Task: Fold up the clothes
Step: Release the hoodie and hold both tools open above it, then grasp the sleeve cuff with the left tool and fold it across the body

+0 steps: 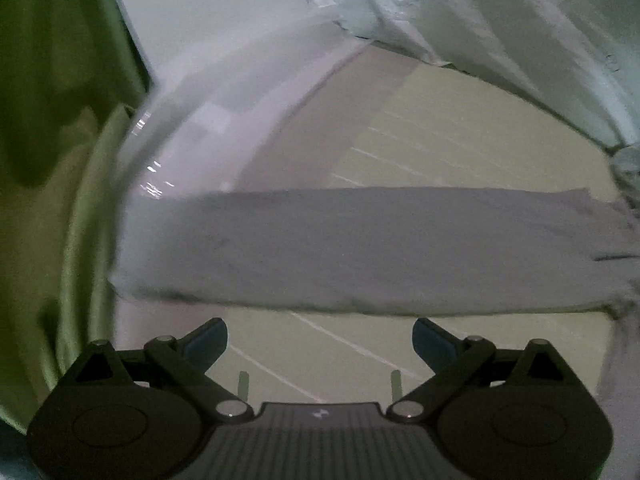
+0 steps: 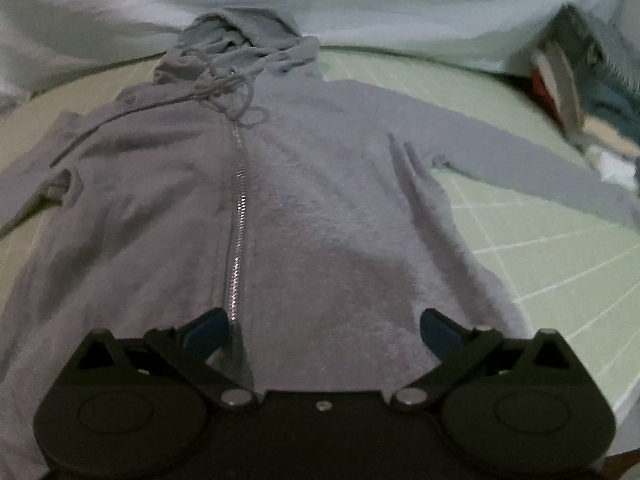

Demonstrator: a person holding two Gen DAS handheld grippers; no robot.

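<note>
Green gridded mat [image 2: 560,264], carrot-print pale sheet [image 2: 400,8], green curtain [image 1: 48,120], stacked clothes [image 2: 592,92]

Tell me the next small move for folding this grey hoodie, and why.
Probably ease the left hand-held gripper forward and close on the sleeve stretched flat across its view. Both hand-held grippers are open and hold nothing, and the hoodie lies zipped and spread on the green mat, sleeves still out, so folding a sleeve inward seems the first step.
</note>
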